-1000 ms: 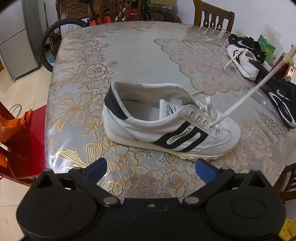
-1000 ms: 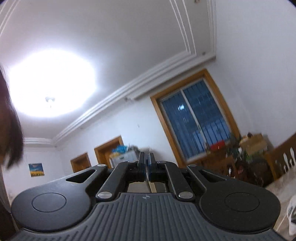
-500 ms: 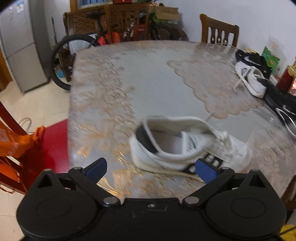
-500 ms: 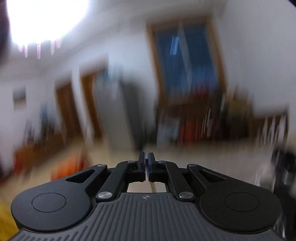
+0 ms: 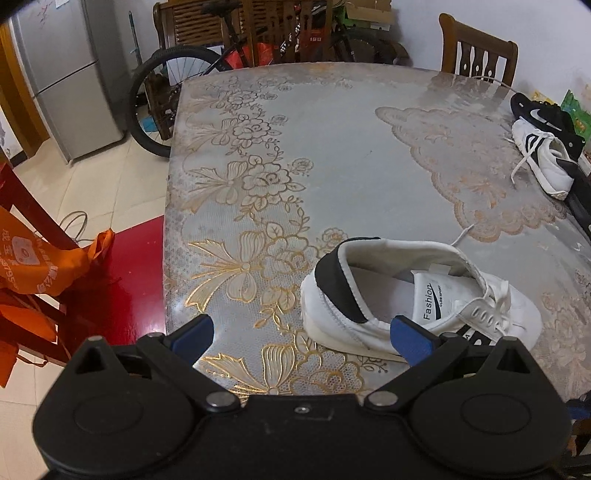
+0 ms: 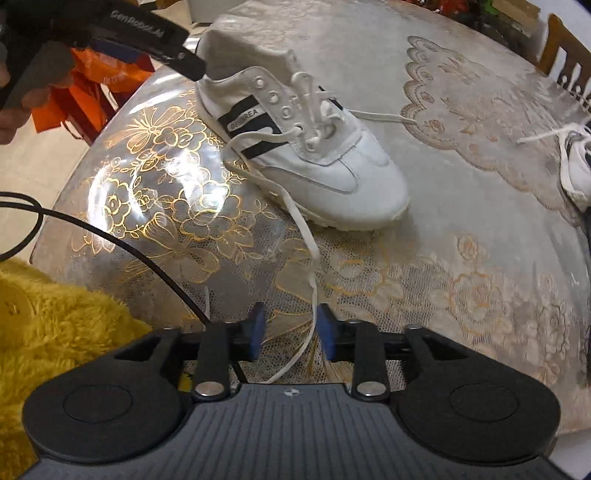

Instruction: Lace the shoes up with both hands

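While the white shoe (image 5: 417, 295) sits close to the near edge of the table (image 5: 332, 147), heel toward the left corner and toe toward the table's middle, most of the floral tabletop beyond it lies bare. In the left wrist view the left gripper (image 5: 299, 334) is spread wide and holds nothing; its right fingertip (image 5: 410, 334) overlaps the shoe's near side by the collar, but contact cannot be told from here. The right wrist view shows that gripper (image 6: 122, 26) reaching in from the upper left, its tip at the heel collar.

The right gripper (image 6: 290, 330) hangs over the near rim with its jaws partly apart. A loose end of the white lace (image 6: 299, 221) trails from the lower eyelets, over the tabletop and down between the 2 fingers, nearer the right pad (image 6: 327, 332); nothing pinches it. A second lace end (image 6: 384, 117) lies across the table past the shoe's far side.

Inside the shoe, the tongue (image 5: 436, 301) reads "Fashion", and the upper eyelets are unlaced.

At the far right edge, another white shoe (image 5: 543, 158) leans against a black shoe (image 5: 543, 114). A yellow furry fabric (image 6: 55, 332) lies below the near rim, with a black cable (image 6: 110, 236) crossing above it.
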The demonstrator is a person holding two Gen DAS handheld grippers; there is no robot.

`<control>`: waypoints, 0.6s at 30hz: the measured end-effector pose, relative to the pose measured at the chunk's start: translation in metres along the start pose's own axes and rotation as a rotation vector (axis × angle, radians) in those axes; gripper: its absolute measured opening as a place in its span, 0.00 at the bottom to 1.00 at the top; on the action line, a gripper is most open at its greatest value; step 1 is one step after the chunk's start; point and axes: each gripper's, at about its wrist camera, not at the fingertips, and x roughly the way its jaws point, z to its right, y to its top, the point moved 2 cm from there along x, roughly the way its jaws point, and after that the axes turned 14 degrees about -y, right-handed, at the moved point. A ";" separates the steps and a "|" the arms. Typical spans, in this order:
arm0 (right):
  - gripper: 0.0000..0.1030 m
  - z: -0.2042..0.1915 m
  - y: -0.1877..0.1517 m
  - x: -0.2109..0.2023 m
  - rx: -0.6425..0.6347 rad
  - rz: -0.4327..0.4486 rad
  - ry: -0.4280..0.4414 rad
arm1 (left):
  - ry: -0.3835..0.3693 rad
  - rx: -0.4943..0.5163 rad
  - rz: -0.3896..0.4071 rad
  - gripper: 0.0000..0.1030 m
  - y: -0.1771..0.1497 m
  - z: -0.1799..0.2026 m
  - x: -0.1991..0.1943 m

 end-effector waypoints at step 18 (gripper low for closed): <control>0.36 -0.006 0.007 -0.012 0.010 0.037 0.097 | 0.004 -0.008 0.006 0.99 0.003 -0.006 0.002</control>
